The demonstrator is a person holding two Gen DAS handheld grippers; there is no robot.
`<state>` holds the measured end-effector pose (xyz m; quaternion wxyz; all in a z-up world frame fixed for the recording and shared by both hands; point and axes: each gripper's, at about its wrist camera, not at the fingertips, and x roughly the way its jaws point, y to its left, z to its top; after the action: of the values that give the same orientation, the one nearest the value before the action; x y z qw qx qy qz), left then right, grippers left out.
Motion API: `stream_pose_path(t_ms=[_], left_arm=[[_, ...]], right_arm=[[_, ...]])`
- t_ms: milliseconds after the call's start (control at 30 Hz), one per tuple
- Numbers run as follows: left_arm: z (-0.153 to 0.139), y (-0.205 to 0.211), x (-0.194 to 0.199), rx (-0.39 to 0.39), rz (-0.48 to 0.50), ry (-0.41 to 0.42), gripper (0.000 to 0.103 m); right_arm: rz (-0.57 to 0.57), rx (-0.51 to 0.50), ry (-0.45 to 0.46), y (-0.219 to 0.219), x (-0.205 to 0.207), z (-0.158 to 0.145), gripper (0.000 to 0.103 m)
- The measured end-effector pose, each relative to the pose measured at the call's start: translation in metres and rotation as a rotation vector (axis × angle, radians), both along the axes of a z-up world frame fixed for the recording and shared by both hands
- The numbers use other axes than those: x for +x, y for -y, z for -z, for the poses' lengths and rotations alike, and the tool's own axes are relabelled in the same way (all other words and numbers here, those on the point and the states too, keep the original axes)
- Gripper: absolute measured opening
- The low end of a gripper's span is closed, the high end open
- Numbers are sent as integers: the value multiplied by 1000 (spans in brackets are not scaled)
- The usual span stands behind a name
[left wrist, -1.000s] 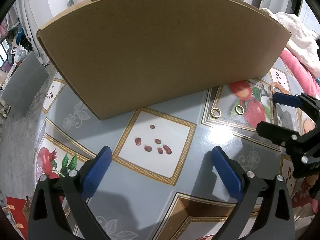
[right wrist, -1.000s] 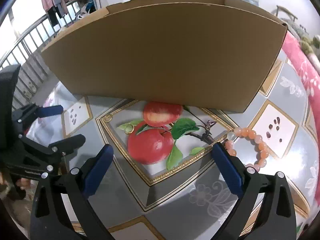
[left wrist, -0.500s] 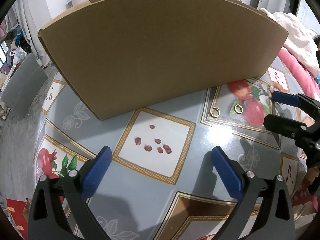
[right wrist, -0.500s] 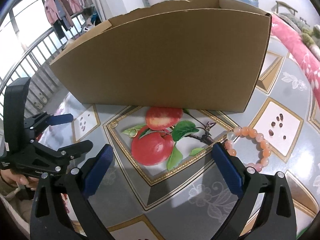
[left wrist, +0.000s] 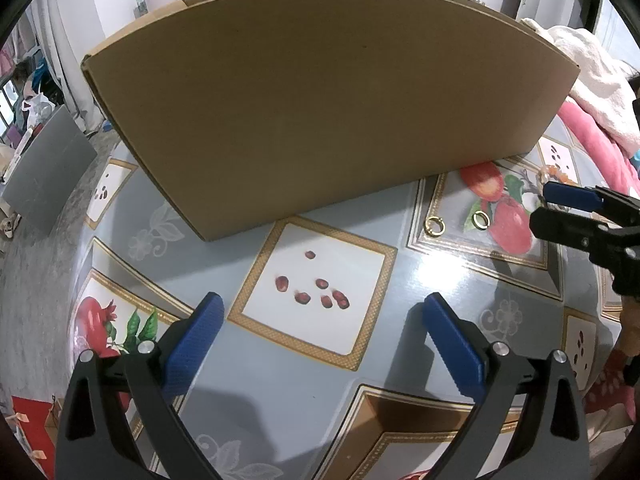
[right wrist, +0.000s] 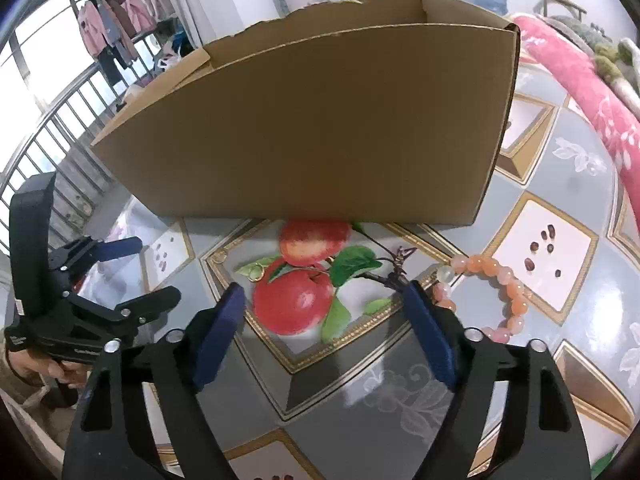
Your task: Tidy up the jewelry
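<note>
Your right gripper [right wrist: 324,316] hangs over the printed apple on the table [right wrist: 400,420], its jaws partly parted and just now narrowing, with nothing between the pads; it holds nothing. The orange bead bracelet [right wrist: 486,292] lies on the table just to the right of your right-hand pad, its near beads partly hidden behind that finger, so it is beside the jaws rather than inside them. Two gold rings [left wrist: 435,225] lie side by side on the table near the foot of the cardboard box [right wrist: 312,132], which stands open-topped toward the far edge. Your left gripper [left wrist: 320,328] waits wide open and empty over the seed-printed tile, nearer the left edge. You seem to be at the very start: lining up for the first pick, with no piece seen in the box, though its inside is mostly hidden. Next, shift the right gripper to the right so one stretch of beads sits between the pads, then lower and close. Beads roll, so expect the strand to slip sideways if you pinch off-centre.
</note>
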<state>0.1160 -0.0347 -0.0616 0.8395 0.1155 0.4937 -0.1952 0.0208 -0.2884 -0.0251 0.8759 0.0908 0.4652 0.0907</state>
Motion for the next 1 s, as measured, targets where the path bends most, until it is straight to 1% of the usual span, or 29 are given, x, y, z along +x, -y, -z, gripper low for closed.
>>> stream_pose_path(t_ms=[67, 167, 233, 300, 500, 633, 733, 800, 900, 933, 1000], left_arm=[[0, 0, 0, 0, 1, 1, 98], [-1, -1, 1, -1, -1, 1, 98], [-1, -3, 3, -1, -11, 2, 98], [0, -6, 5, -2, -19, 4, 98], [0, -14, 15, -6, -42, 10, 98], [0, -13, 20, -7, -46, 13, 98], [-1, -11, 22, -7, -48, 15, 98], [-1, -10, 21, -7, -48, 16, 98], [-1, -9, 23, -7, -49, 17, 98], [-1, -12, 18, -8, -49, 18, 98], [-1, -13, 18, -8, -49, 18, 98]], right_arm=[[-15, 1, 9, -2, -3, -3, 68], [-47, 2, 18, -8, -3, -6, 59], [-71, 2, 22, -14, -3, -6, 55], [-97, -10, 26, -20, -3, -5, 47], [-166, -74, 44, -42, 3, -1, 36], [-203, -134, 55, -56, 11, 2, 28], [-217, -169, 63, -62, 14, 5, 24], [-223, -187, 66, -62, 14, 6, 20], [-233, -215, 76, -66, 16, 7, 18], [-236, -226, 79, -67, 16, 7, 17], [-246, -247, 86, -72, 13, 8, 12]])
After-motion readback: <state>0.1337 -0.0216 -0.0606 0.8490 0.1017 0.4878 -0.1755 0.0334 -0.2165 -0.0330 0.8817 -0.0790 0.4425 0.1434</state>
